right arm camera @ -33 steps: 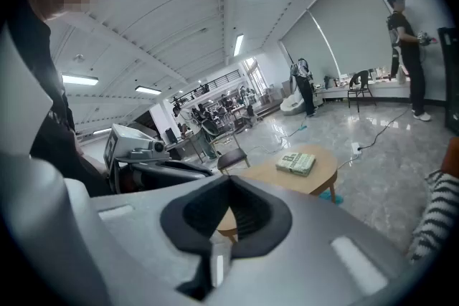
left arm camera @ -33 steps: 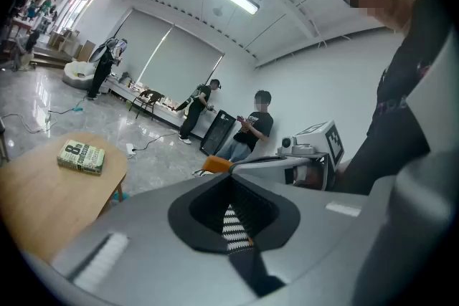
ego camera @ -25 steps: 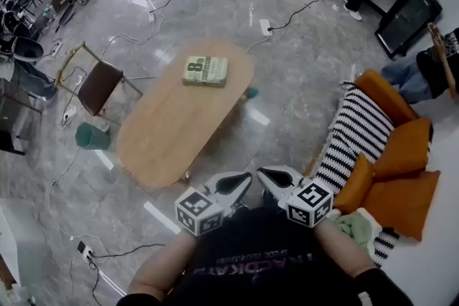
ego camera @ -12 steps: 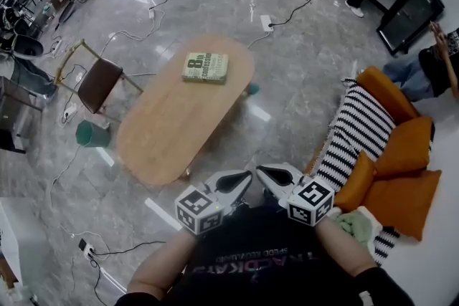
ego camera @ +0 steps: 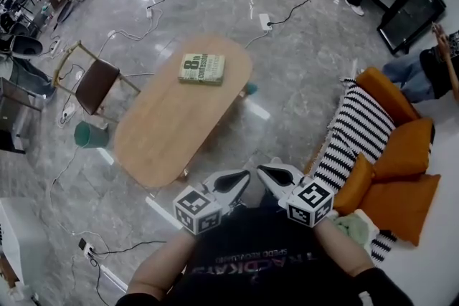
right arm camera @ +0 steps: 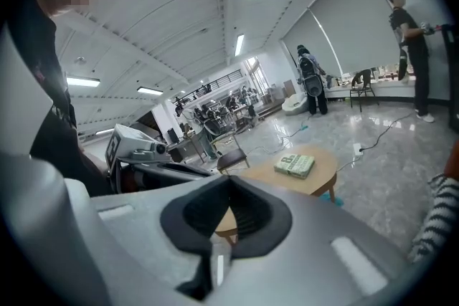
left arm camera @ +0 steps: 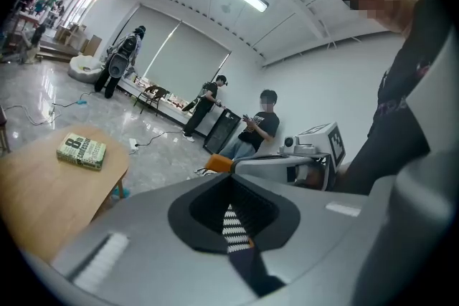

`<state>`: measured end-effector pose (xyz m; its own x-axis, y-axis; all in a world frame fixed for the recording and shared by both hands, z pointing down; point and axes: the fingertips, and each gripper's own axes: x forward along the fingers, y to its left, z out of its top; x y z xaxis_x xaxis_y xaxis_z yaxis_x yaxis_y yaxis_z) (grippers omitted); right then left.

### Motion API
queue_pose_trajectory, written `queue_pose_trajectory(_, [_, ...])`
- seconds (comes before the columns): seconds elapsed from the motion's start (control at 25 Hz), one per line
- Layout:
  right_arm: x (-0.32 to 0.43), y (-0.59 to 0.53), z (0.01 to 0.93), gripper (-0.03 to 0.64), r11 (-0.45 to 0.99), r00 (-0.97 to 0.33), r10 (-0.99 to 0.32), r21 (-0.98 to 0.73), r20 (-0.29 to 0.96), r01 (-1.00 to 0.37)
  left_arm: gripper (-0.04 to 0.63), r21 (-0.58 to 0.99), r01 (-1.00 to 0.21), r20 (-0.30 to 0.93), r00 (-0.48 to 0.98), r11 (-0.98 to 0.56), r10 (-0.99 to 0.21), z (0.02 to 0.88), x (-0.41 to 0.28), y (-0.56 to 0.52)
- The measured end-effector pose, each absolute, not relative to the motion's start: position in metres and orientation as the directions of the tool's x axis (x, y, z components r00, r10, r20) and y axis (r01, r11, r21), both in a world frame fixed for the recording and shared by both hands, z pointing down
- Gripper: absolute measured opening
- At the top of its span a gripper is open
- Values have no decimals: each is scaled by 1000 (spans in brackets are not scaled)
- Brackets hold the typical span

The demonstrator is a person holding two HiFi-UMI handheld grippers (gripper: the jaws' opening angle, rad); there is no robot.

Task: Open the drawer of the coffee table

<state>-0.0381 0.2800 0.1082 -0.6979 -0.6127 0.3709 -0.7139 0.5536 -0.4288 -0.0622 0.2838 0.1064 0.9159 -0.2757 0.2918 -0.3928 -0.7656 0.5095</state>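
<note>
The oval wooden coffee table stands on the grey floor ahead of me, with a green book lying near its far end. No drawer shows in any view. My left gripper and right gripper are side by side close to my body, short of the table's near end. Both are shut with nothing between the jaws. In the left gripper view the left gripper points past the table and book. The right gripper looks toward the table and book.
A brown chair and a green bin stand left of the table. At the right is an orange sofa with a striped blanket. Cables run over the floor. People stand at the far end of the room.
Both grippers stay shut and side by side. In the head view the table and book have slid slightly left and up.
</note>
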Motion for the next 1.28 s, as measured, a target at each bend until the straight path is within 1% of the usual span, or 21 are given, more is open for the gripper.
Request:
queue_pose_trajectory(0.36, [24, 224, 107, 0, 586, -727, -579, -431, 370, -686, 2, 509, -431, 301, 900, -745, -316, 107, 2, 232])
queue_pose_trajectory(0.84, [96, 149, 102, 0, 686, -815, -476, -440, 329, -579, 2, 475, -550, 324, 835, -687, -445, 108, 73, 168])
queue_pose_trajectory(1.08, [116, 135, 109, 0, 720, -852, -413, -458, 321, -522, 2, 463, -609, 349, 793, -643, -500, 113, 90, 158])
queue_pose_trajectory(1.28, [116, 133, 118, 0, 713, -862, -388, -485, 328, -506, 2, 461, -640, 373, 769, -615, -520, 115, 83, 159])
